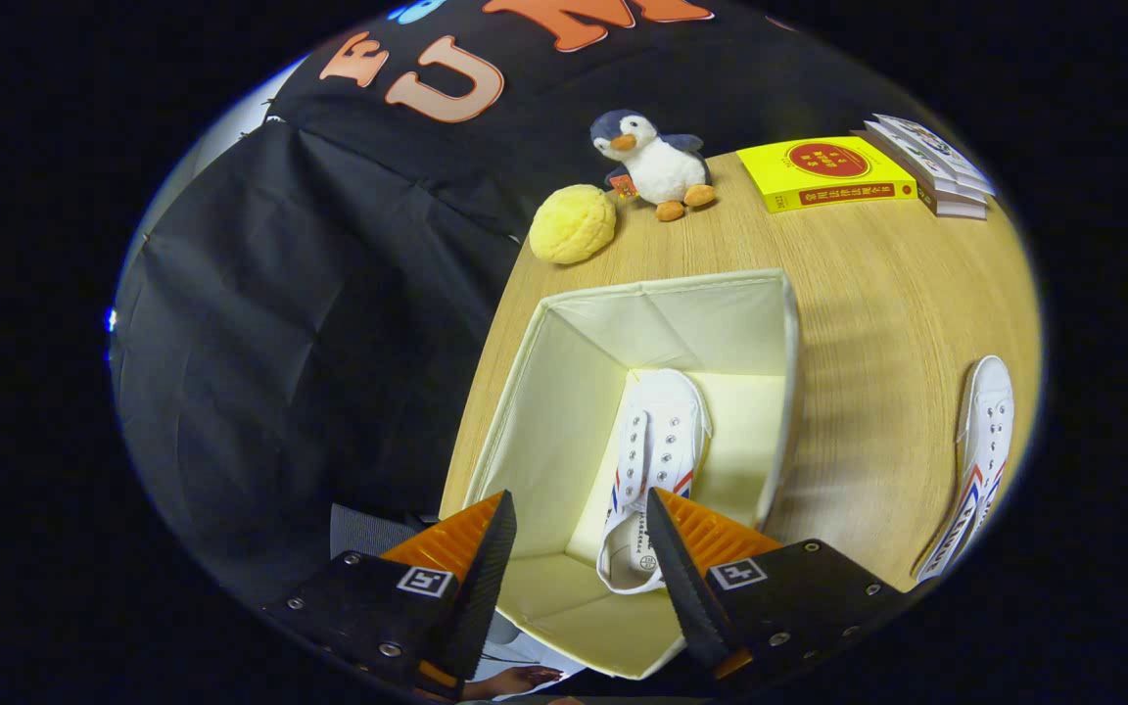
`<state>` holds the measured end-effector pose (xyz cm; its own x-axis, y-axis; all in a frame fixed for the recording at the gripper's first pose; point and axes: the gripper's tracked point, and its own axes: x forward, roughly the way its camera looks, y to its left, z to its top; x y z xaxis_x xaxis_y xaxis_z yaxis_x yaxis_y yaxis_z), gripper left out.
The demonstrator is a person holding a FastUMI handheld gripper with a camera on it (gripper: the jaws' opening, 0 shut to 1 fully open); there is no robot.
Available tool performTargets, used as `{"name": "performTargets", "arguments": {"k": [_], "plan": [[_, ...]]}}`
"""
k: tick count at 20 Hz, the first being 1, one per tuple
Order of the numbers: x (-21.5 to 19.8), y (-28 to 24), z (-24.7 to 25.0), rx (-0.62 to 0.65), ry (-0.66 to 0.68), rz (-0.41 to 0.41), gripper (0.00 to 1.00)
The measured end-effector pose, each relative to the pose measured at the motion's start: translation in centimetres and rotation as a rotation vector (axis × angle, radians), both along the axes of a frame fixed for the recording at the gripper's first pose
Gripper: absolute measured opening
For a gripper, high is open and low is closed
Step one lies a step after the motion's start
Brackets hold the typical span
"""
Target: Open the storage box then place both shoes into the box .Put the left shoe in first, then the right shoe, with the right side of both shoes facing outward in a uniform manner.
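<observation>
The cream fabric storage box (564, 392) stands open on the wooden table, its lid out of sight. A white canvas shoe (647, 465) with red and blue stripes lies on the box floor toward its right wall, toe pointing away from me. My gripper (579, 534) hovers above the box's near end, open, with nothing between its fingers; the shoe's heel sits just inside the right finger (674, 568). The second white shoe (977, 460) lies on the table well to the right of the box.
Beyond the box sit a yellow round plush (572, 224) and a penguin plush (650, 163). A yellow book (826, 172) and a stack of books (931, 166) lie at the far right. A hand (515, 678) shows below the fingers. The table edge runs left of the box.
</observation>
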<state>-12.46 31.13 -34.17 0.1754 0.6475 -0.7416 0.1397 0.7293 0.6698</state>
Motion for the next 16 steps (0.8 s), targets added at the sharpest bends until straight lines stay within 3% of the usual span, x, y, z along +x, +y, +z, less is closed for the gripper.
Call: {"name": "performTargets", "arguments": {"k": [3, 8, 16], "plan": [[0.9, -3.9, 1.7, -0.014, -0.075, -0.035, 0.86], [-0.1, -11.6, 0.7, -0.173, -0.169, -0.063, 0.91], [-6.6, -23.1, -5.6, -0.439, -0.077, -0.097, 0.95]]}}
